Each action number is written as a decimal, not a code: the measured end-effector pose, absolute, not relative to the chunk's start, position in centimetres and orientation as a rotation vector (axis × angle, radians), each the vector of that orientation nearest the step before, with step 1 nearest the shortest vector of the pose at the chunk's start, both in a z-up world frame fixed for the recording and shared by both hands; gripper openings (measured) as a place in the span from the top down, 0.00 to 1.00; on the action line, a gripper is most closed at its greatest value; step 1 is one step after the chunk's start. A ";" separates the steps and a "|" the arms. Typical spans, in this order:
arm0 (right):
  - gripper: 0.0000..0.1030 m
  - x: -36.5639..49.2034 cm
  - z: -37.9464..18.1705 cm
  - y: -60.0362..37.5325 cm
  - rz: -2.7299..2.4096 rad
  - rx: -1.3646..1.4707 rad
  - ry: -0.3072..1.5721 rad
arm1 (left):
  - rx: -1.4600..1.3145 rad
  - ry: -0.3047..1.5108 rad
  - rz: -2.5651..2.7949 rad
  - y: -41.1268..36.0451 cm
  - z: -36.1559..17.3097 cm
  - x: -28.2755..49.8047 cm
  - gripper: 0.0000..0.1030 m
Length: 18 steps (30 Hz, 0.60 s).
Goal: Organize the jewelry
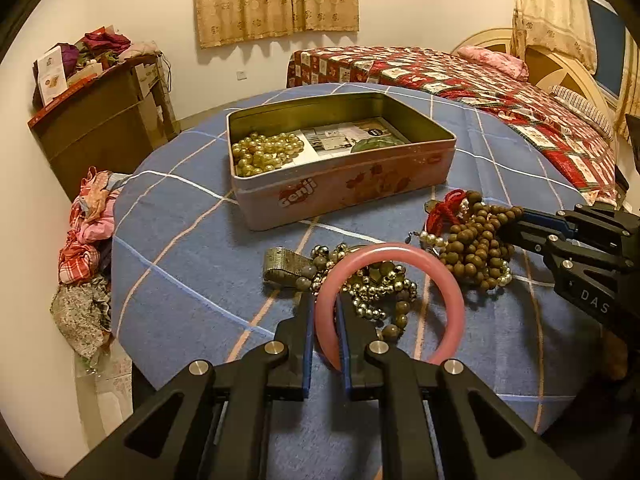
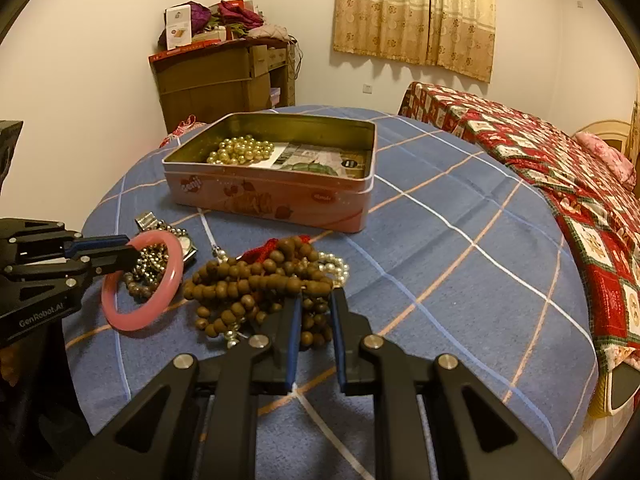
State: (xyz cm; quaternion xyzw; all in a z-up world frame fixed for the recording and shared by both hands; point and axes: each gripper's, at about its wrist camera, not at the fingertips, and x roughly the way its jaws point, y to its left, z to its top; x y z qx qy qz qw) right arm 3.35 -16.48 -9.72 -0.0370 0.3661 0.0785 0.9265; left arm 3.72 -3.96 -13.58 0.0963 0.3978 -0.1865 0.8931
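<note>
A pink bangle (image 1: 448, 280) is clamped on its left rim by my left gripper (image 1: 325, 300), tilted above a heap of metallic and grey beads (image 1: 372, 280); it also shows in the right wrist view (image 2: 160, 304). My right gripper (image 2: 316, 296) is shut on a brown wooden bead necklace (image 2: 256, 280), which also shows in the left wrist view (image 1: 472, 240) with a red cord and white pearls. The open pink tin (image 1: 448, 148) holds yellow-green beads (image 1: 264, 152) and a green bangle (image 1: 372, 145).
A silver mesh strap (image 1: 280, 266) and a watch (image 2: 186, 242) lie by the bead heap. The blue checked cloth (image 2: 460, 264) covers the round table. A bed (image 1: 520, 100) stands behind on the right, a cardboard box with clothes (image 1: 104, 112) on the left.
</note>
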 end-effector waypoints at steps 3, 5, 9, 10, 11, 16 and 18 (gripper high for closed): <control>0.68 3.5 -9.8 -16.5 0.155 -0.072 0.751 | 0.195 0.822 -0.383 -3.9 -13.6 3.6 0.91; 0.64 3.5 -9.8 -16.7 0.158 -0.064 0.754 | 0.192 0.814 -0.378 -3.7 -13.4 3.6 0.91; 0.64 3.6 -9.8 -16.8 0.164 -0.061 0.755 | 0.178 0.767 -0.382 -3.4 -11.6 3.1 0.91; 0.64 3.7 -9.8 -16.8 0.165 -0.061 0.755 | 0.180 0.750 -0.379 -3.4 -11.0 3.0 0.91; 0.64 3.8 -9.7 -16.8 0.170 -0.059 0.756 | 0.185 0.733 -0.374 -3.3 -10.5 3.0 0.91; 0.64 4.4 -9.7 -16.4 0.187 -0.061 0.758 | 0.185 0.712 -0.353 -2.8 -9.7 3.2 0.91; 0.64 4.5 -9.7 -16.3 0.193 -0.072 0.758 | 0.178 0.725 -0.346 -2.6 -10.0 3.5 0.91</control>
